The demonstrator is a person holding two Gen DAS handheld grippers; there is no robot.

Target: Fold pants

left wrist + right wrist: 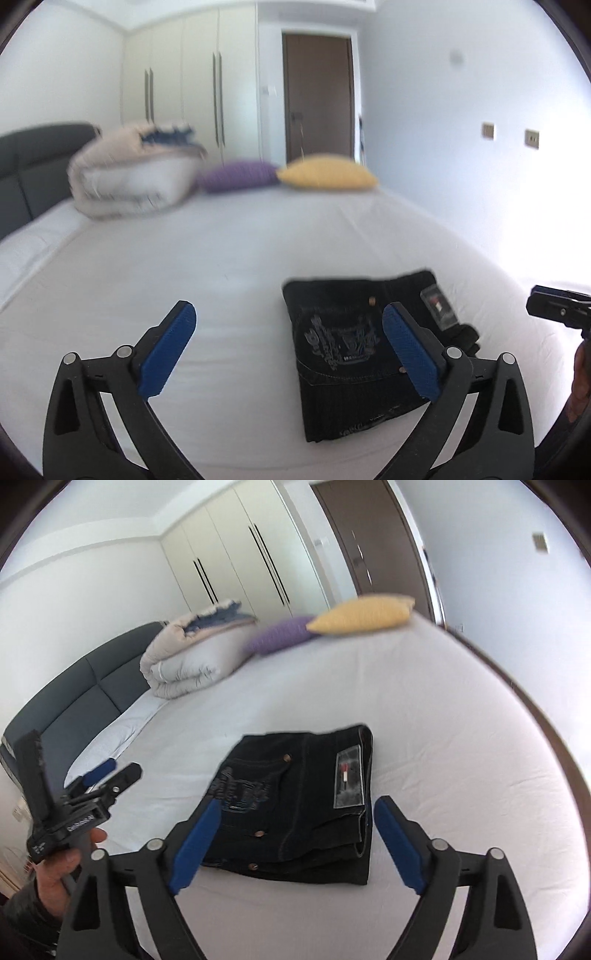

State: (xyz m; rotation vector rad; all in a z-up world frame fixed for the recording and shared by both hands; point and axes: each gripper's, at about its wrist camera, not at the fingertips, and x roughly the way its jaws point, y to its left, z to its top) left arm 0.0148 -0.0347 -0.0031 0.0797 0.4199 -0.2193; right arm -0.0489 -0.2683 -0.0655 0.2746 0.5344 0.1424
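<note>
Dark denim pants (343,354) lie folded into a compact rectangle on the white bed sheet, with a printed back pocket and a waist label showing; they also show in the right wrist view (306,808). My left gripper (288,325) is open and empty, above the sheet with the pants under its right finger (410,354). My right gripper (295,819) is open and empty, hovering over the near end of the pants. The left gripper also shows in the right wrist view (110,775), and the right gripper's tip shows in the left wrist view (554,306).
A folded duvet (192,653), a purple cushion (280,633) and a yellow cushion (362,614) sit at the far side of the bed. A grey headboard (85,698) is at left. Wardrobes and a brown door (317,96) stand behind. The bed's edge (517,698) runs at right.
</note>
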